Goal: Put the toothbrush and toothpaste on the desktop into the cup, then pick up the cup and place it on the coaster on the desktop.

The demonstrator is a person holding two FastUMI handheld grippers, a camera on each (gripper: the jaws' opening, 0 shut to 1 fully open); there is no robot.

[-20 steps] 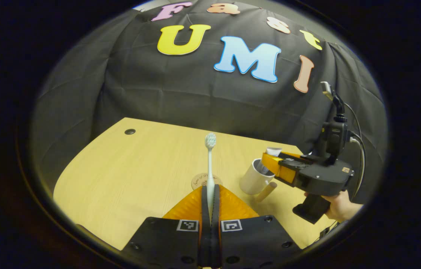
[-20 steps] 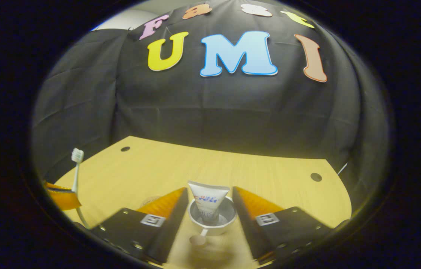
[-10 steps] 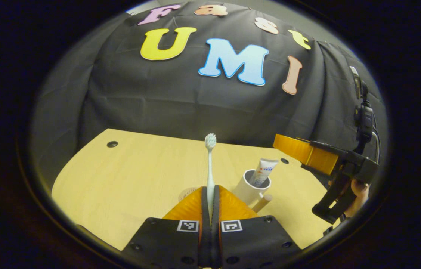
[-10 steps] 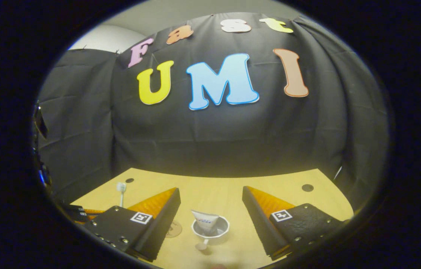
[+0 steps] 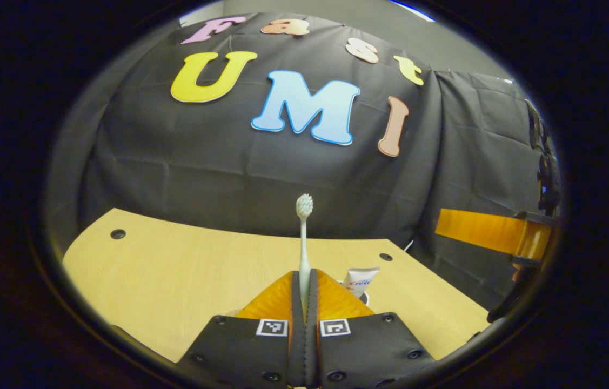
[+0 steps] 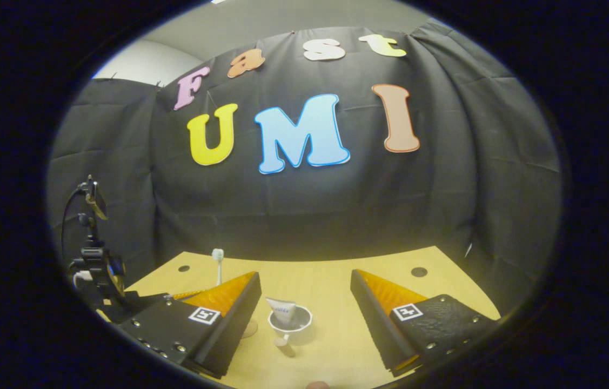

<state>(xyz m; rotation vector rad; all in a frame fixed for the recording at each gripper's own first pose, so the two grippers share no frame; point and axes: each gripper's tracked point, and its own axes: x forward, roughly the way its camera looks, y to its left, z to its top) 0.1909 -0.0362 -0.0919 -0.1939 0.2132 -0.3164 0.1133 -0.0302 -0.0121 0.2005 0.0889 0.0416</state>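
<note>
Slim white plastic toothbrush (image 5: 303, 237) pinched low on its handle in the left gripper (image 5: 304, 281), standing upright; light, a bit bendy, probably twists if squeezed higher. Right gripper (image 6: 304, 302) spread wide, empty, above the white ceramic cup (image 6: 290, 324) holding the soft white toothpaste tube (image 6: 281, 312), mid-desk; cup heavier, slick, best grabbed across the rim.

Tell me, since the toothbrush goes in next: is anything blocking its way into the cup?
Only the toothpaste, which already stands in the cup and takes part of its mouth; open room shows beside it. The left gripper holds the toothbrush upright near the cup. The right gripper is open, raised above the desktop.
</note>
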